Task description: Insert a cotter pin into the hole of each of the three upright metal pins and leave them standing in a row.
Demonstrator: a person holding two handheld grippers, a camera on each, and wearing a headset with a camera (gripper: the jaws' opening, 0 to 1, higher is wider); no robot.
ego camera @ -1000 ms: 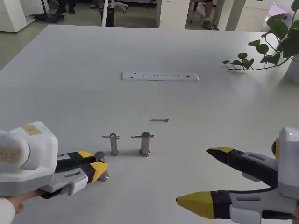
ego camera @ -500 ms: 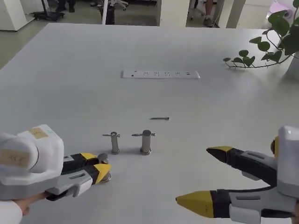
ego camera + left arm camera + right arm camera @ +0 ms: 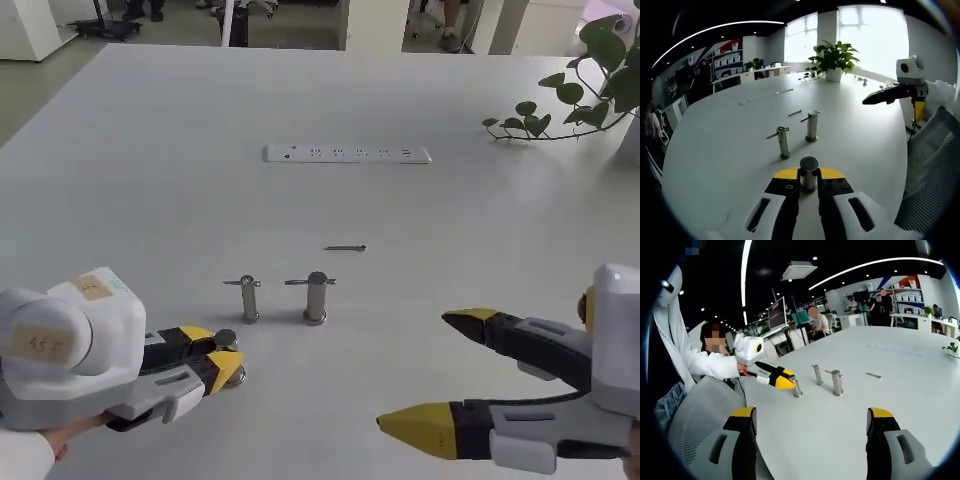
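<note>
the jaws of the left gripper [image 3: 224, 361] are clamped on an upright metal pin [image 3: 809, 170]; those of the right gripper [image 3: 418, 374] are spread wide, empty.

Table [image 3: 150, 150]: wide, pale grey, running off toward the far desks.
Power strip [image 3: 347, 154]: white, flat, lying crosswise past mid-table.
Plant [image 3: 590, 75]: leafy, at the far right corner, one stem trailing over the tabletop.
Chair [image 3: 695, 420]: grey mesh, right by the near edge.
Windows [image 3: 870, 35]: bright, behind the plant.
Background: a seated person [image 3: 816, 325], a monitor [image 3: 777, 314], shelves [image 3: 910, 296].
</note>
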